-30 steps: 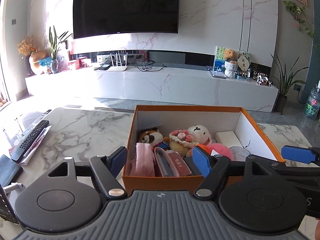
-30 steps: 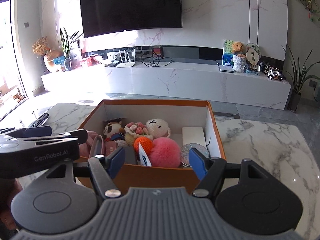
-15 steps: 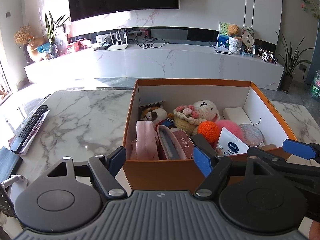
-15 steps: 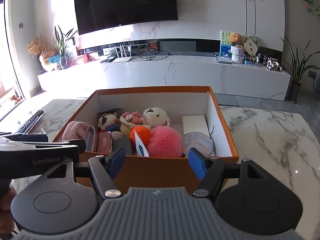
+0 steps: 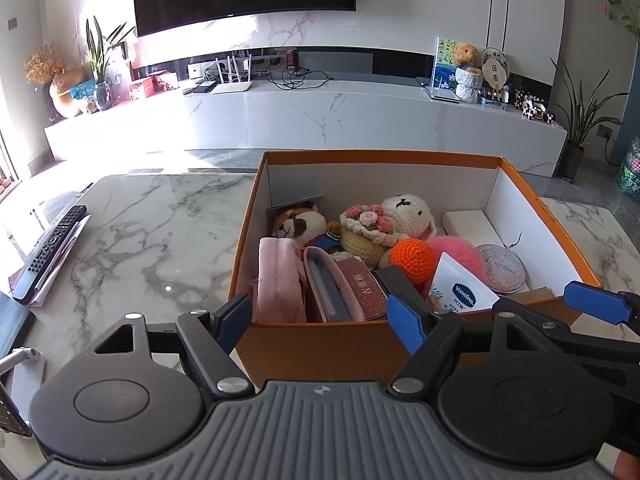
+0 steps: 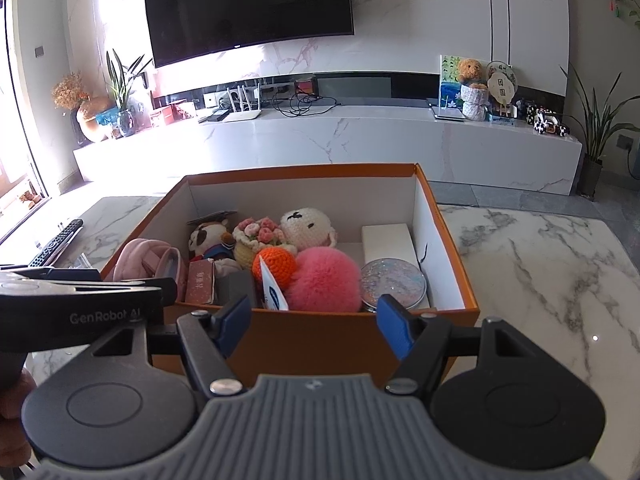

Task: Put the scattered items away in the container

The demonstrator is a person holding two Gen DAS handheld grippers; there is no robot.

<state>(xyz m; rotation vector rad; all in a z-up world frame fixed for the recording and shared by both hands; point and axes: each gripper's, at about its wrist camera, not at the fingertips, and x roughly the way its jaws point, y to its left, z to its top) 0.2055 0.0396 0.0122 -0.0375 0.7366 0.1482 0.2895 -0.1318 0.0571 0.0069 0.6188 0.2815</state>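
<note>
An orange box (image 5: 312, 344) (image 6: 320, 344) stands on the marble table (image 5: 152, 232). It holds plush toys, an orange crochet ball (image 5: 412, 258) (image 6: 275, 264), a pink pompom (image 6: 324, 280), a Vaseline tube (image 5: 460, 292), a round glitter compact (image 5: 502, 274) (image 6: 394, 280), a pink pouch (image 5: 278, 280) and a white block (image 5: 472, 226). My left gripper (image 5: 326, 320) is open and empty, above the box's near wall. My right gripper (image 6: 314, 326) is open and empty, also at the near wall, to the right of the left one.
A black remote (image 5: 50, 254) lies on papers at the table's left edge. The right gripper's blue fingertip (image 5: 596, 308) shows in the left wrist view. A TV cabinet (image 5: 304, 120) with plants and ornaments stands beyond the table.
Both grippers have risen and tilted down, so more of the box's inside shows. Both stay open and empty.
</note>
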